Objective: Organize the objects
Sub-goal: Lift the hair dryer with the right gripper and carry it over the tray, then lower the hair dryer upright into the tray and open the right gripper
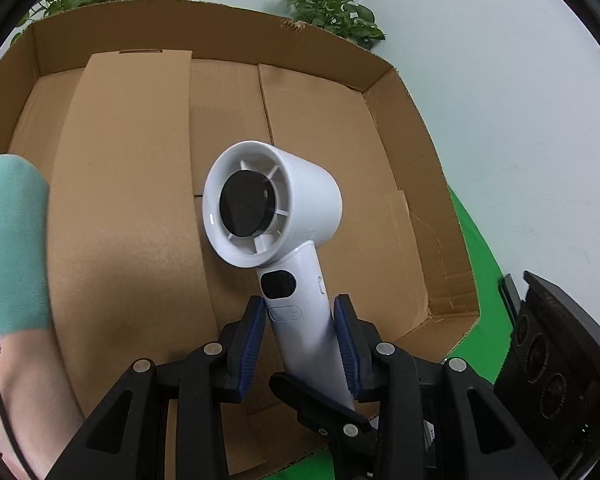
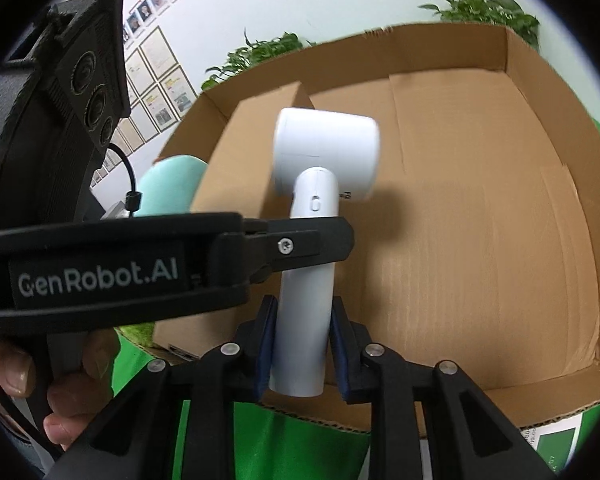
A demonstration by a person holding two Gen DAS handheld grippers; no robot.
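A white handheld fan hangs over the open cardboard box, head up and handle down. My left gripper is shut on the middle of its handle, both blue pads pressing the sides. In the right wrist view the same fan shows its side. My right gripper is shut on the lower end of the handle. The left gripper's black finger crosses the handle just above. The right gripper's finger shows low in the left wrist view.
The cardboard box sits on a green surface and holds only flat cardboard flaps. A teal sleeve hangs at the box's left side. A hand grips the left tool. Leafy plants stand behind the box by a white wall.
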